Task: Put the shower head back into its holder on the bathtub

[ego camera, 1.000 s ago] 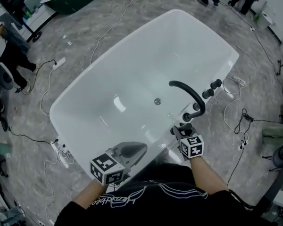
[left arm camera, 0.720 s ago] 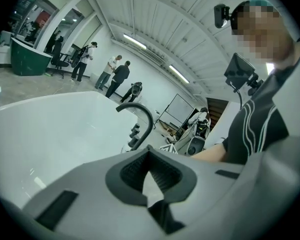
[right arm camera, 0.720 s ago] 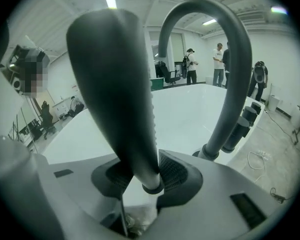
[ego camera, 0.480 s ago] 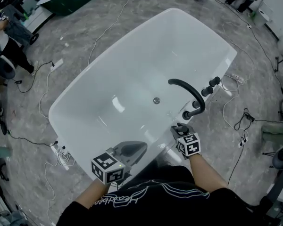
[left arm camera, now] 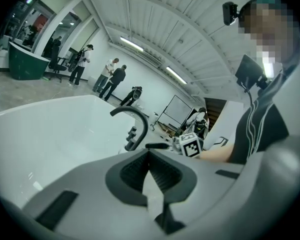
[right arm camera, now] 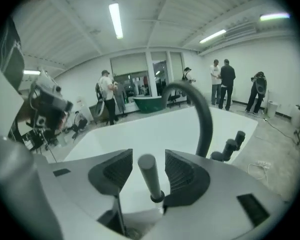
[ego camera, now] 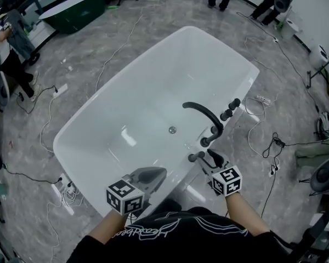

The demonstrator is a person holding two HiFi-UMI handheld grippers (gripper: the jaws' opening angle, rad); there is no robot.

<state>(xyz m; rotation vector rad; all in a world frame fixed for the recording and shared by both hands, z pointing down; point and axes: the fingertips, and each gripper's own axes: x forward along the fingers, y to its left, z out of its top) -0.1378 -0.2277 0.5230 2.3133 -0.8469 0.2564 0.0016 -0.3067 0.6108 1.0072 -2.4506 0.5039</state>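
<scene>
The slim dark shower head (right arm camera: 149,176) stands upright on the white bathtub's (ego camera: 153,92) near rim, with a black ring at its base. In the head view the shower head (ego camera: 197,157) lies just left of my right gripper (ego camera: 213,159). That right gripper (right arm camera: 147,160) is opening its jaws, which flank the handle with a gap on each side and do not press it. At the tub's near edge my left gripper (ego camera: 152,175) is shut and empty. The left gripper (left arm camera: 150,156) view shows the shower head (left arm camera: 157,145) beside the right gripper's marker cube.
A curved black faucet spout (ego camera: 204,115) and black knobs (ego camera: 230,108) rise from the rim just beyond the shower head. The drain (ego camera: 172,129) sits in the tub floor. Cables (ego camera: 263,119) trail over the grey floor. People stand at the far end (right arm camera: 225,81).
The right gripper's jaws have spread apart from the shower head's handle, and the gripper has lifted off the tub rim. The left gripper has stayed where it was.
</scene>
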